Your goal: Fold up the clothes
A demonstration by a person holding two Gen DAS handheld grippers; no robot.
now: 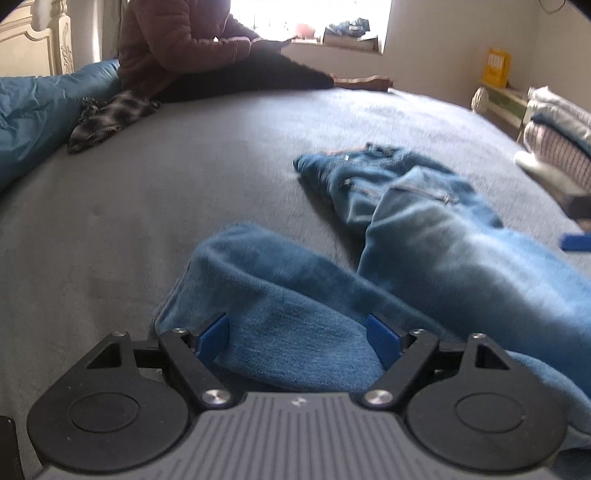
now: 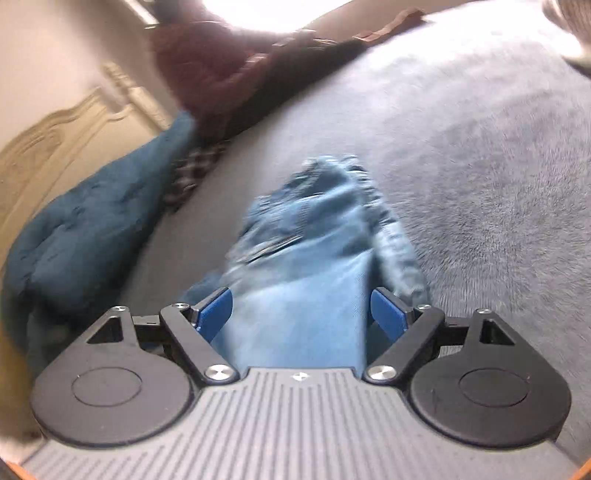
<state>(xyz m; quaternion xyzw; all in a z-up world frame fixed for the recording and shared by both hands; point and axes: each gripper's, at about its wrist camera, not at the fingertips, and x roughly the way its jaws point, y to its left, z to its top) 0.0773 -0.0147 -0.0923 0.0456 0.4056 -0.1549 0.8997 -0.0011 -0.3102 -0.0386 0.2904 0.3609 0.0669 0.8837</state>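
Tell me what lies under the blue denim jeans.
The blue denim jeans lie spread on the grey fuzzy bed cover, which shows all around them. Whatever sits directly beneath the denim is covered, so nothing else can be confirmed there.

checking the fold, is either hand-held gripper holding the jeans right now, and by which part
Neither. Both the left hand-held gripper and the right hand-held gripper are open, with the jeans between the jaws, unclamped.

Daylight floods in from the window, blown out to white glare in both views. Below it the grey bed cover is evenly lit, shadows soft. Fisheye bending curves the edges. The right wrist view is heavily motion-blurred.
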